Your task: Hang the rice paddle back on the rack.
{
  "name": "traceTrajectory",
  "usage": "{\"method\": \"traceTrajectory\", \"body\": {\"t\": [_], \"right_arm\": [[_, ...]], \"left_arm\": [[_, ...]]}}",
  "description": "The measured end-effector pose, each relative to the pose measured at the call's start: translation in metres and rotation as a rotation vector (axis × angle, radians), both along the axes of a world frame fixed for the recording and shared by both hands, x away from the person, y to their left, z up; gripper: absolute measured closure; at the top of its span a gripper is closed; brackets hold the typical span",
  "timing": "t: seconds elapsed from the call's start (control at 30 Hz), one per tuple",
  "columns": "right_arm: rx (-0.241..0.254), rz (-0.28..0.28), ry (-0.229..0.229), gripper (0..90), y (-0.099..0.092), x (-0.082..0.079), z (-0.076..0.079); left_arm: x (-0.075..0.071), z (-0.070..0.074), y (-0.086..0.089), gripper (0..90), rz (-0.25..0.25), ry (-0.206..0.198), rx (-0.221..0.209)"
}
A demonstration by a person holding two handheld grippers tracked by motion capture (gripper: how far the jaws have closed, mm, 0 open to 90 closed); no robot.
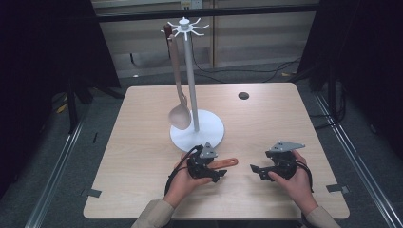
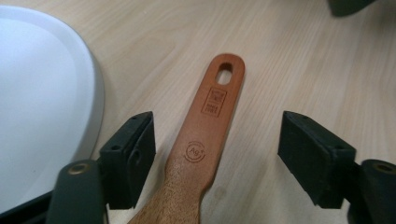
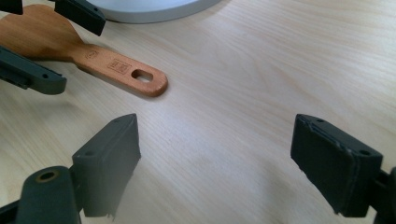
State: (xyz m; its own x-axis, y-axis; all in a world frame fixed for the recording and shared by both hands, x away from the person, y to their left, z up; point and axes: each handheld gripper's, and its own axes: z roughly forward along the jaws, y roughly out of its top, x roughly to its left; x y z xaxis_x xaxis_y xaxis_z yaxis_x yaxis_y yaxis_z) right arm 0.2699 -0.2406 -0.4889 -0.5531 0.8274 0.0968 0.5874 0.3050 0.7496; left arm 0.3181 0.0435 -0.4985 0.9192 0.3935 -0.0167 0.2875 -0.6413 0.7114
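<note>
A wooden spatula (image 1: pixel 227 163) with an orange-brown handle lies flat on the table, just in front of the stand's white base (image 1: pixel 209 130). My left gripper (image 1: pixel 217 169) is low over it and open. In the left gripper view the handle (image 2: pixel 208 130) runs between the two black pads, with a gap on each side. My right gripper (image 1: pixel 256 170) is to the right, open and pointing left at the handle's slotted end (image 3: pixel 144 77). Between its pads is bare wood.
A white hook stand (image 1: pixel 191 71) rises from a round base at the table's centre. A pale wooden spoon (image 1: pixel 179 114) hangs from one hook. The base's rim (image 2: pixel 88 93) is close to my left gripper. A dark hole (image 1: pixel 243 95) is at the far right of the tabletop.
</note>
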Motion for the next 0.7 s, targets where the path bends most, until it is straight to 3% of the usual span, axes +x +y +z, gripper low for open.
{"method": "traceTrajectory", "body": {"t": [0.07,0.1,0.2,0.27,0.33,0.37,0.4,0.43,0.6,0.7], "right_arm": [[0.006,-0.008,0.004,15.4,-0.003,-0.002,0.000],[0.013,-0.010,0.004,15.2,-0.004,-0.002,0.000],[0.029,-0.014,0.002,14.9,-0.006,-0.002,0.001],[0.029,-0.010,0.000,14.8,-0.006,-0.002,0.001],[0.026,-0.011,0.006,14.7,-0.005,-0.001,0.000],[0.024,-0.007,0.011,14.7,-0.004,0.000,-0.001],[0.024,-0.007,0.012,14.7,-0.003,0.000,-0.001],[0.023,-0.003,0.009,14.7,-0.002,0.001,-0.001],[0.014,0.011,0.005,14.7,0.005,0.006,0.000],[0.013,0.024,0.004,14.7,0.009,0.009,0.000]], "left_arm": [[0.001,-0.003,-0.002,31.0,-0.016,0.025,0.017],[0.001,-0.005,-0.003,31.4,-0.014,0.031,0.001],[0.003,-0.003,-0.002,34.8,-0.017,0.030,0.019],[0.002,-0.002,-0.002,41.0,0.007,0.030,0.019],[0.002,0.001,0.001,46.2,-0.007,0.031,0.051],[0.001,0.001,0.002,50.3,0.005,0.037,0.038],[0.001,0.004,0.004,56.0,-0.006,0.037,0.074],[0.000,0.004,0.006,57.7,-0.010,0.046,0.078],[-0.004,0.010,0.013,62.8,0.053,0.088,0.128],[-0.005,0.010,0.017,65.0,0.081,0.116,0.103]]}}
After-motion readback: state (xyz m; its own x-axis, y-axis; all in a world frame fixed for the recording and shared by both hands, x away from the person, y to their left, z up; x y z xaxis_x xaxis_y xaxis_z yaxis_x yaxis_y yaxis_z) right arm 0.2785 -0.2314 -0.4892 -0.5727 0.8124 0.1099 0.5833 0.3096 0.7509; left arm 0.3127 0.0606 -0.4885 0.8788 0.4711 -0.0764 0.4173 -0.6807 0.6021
